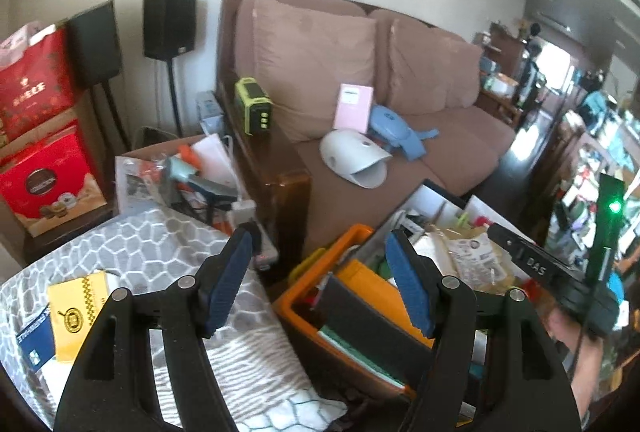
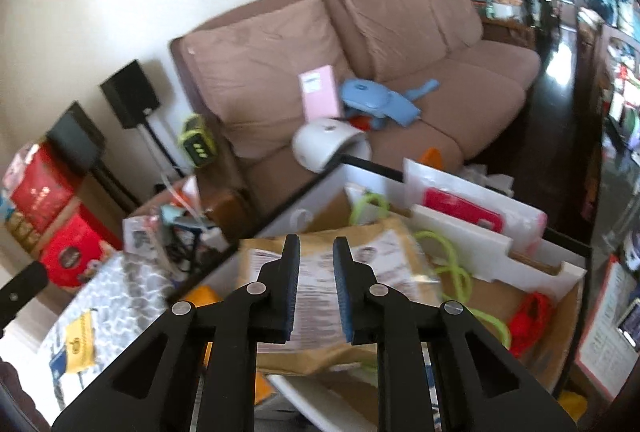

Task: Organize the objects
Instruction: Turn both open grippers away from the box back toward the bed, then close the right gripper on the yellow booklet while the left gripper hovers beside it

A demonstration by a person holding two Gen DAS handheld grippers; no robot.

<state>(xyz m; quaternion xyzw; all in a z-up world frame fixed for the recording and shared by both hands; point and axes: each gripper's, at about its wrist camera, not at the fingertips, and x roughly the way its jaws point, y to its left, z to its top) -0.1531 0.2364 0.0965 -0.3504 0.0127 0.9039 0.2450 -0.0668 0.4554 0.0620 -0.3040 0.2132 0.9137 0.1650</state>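
Behind the grey patterned cloth (image 1: 160, 248), a brown sofa (image 1: 360, 72); left hand-held gripper (image 1: 320, 272) spread.

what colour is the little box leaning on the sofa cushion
Pale pink box with a small white label near the top; clearest in the left wrist view.

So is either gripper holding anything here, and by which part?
Nothing is held. The left gripper is open and empty above the orange bin; the right gripper has a narrow empty gap.

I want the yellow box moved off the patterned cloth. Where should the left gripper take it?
Grip the yellow box across its two long side edges, coming down from above. It lies flat on the cloth, partly over a blue card.
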